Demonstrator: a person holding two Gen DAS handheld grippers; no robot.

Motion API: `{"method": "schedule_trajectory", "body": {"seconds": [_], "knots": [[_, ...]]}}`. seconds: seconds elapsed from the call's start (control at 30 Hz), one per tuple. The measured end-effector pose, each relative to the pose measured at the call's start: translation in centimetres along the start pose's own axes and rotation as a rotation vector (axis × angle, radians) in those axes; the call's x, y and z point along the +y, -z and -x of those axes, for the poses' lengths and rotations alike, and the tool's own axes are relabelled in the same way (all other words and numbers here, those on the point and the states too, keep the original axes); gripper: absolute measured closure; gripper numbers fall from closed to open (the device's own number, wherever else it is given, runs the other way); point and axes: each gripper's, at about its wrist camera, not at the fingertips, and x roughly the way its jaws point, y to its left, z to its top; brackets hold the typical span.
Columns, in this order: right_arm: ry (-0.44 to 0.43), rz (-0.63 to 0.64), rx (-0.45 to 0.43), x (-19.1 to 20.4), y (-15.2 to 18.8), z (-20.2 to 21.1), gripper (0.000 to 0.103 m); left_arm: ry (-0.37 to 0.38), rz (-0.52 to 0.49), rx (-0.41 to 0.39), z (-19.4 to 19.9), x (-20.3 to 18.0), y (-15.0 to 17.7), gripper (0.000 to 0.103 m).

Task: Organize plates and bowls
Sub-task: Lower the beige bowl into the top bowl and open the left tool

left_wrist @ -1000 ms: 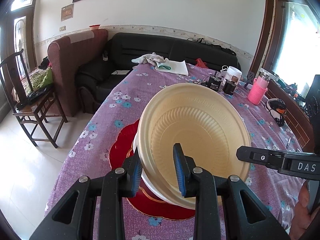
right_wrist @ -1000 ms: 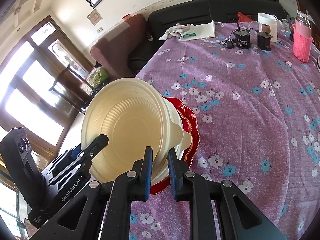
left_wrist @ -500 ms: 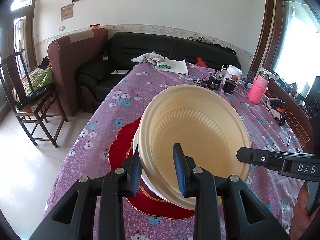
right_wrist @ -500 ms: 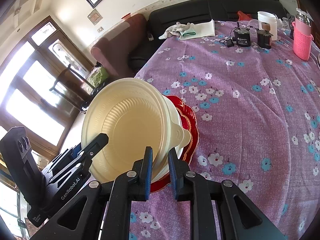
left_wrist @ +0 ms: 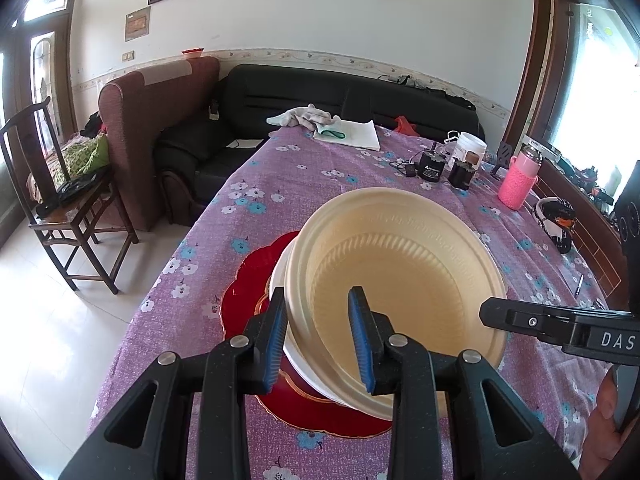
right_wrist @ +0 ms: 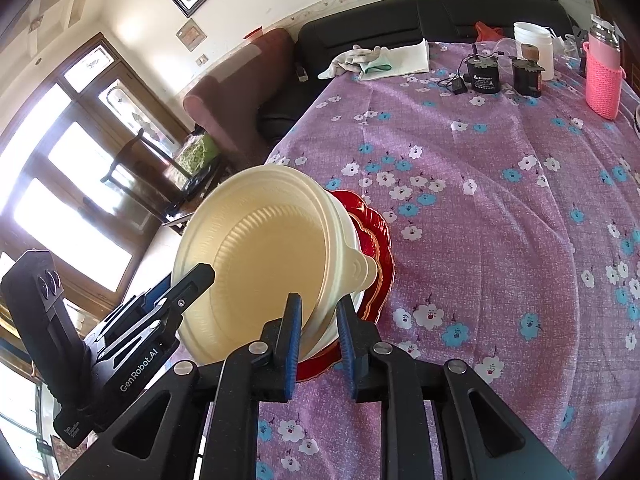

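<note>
The tabletop (right_wrist: 500,208) lies open right of the red plate (right_wrist: 380,248). Far-end clutter (jars (right_wrist: 486,74), pink bottle (right_wrist: 604,80)) blocks passage there.

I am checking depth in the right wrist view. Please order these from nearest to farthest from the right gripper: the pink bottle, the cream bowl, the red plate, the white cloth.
1. Cream bowl: its rim is between the right gripper fingers.
2. Red plate: under the bowl.
3. Pink bottle: far right.
4. White cloth: far table end by the sofa; close to the bottle in distance, so this order is uncertain.
</note>
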Motion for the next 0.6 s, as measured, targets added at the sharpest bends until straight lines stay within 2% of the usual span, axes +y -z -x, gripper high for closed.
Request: {"method": "schedule_trajectory", "body": {"seconds": [0.13,0.27,0.6], "knots": [[-0.001,-0.001,0.000,-0.1,-0.1,0.0,0.083,-0.001,-0.001,0.000,0.1,0.1,0.0,0.073],[0.003,0.001,-0.010,-0.3,-0.1,0.3,0.077,-0.006,0.003,-0.003,0.2,0.2,0.0,0.073],[0.000,-0.014,-0.041,-1.0,-0.2,1.4,0.077,-0.007,0.001,-0.004,0.4,0.1,-0.2,0.073]]}}
